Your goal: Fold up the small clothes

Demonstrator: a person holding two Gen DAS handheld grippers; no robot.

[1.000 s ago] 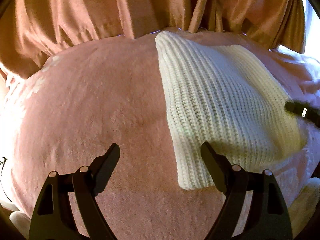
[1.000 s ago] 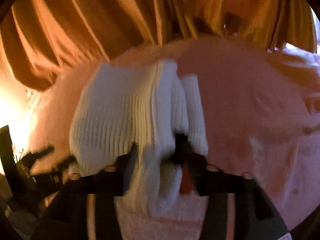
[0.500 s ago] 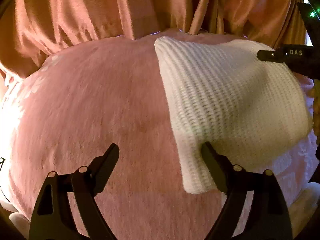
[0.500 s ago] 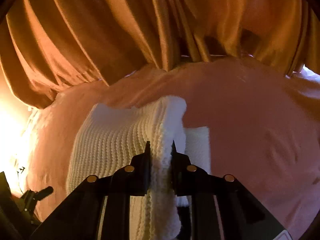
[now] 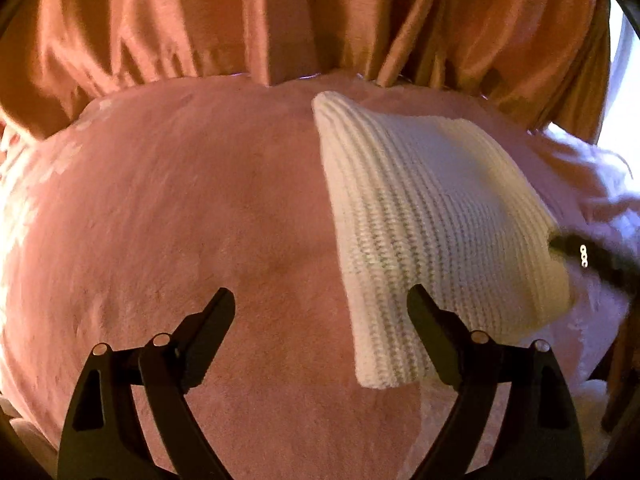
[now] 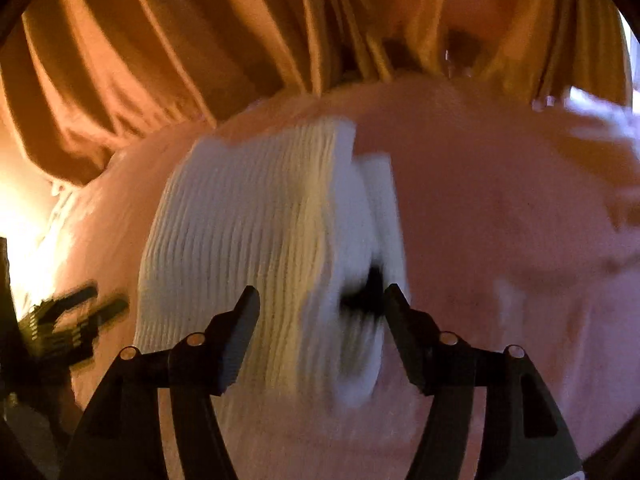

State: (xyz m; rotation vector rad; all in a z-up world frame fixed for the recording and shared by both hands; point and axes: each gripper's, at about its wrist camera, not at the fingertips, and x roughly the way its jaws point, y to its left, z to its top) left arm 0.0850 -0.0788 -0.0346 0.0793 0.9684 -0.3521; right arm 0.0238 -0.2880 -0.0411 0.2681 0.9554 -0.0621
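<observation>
Pink plush blanket (image 5: pixel 208 208) spread wide, soft pile, faint pale patches along the left edge. Behind it, orange satin curtain (image 5: pixel 280 20) hanging in deep folds down to the blanket's far edge. Bright daylight at the far right beside the curtain.

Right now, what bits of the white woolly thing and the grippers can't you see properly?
- White ribbed knitted garment: right wrist view is motion-blurred, so its folded layers near the dark gap can't be separated.
- Its near corner: left wrist view, partly hidden behind a finger of the left gripper.
- Right gripper: its jaws have just been opening around the garment; contact unclear through blur.
- Pink fluffy blanket: edges cut off.
</observation>
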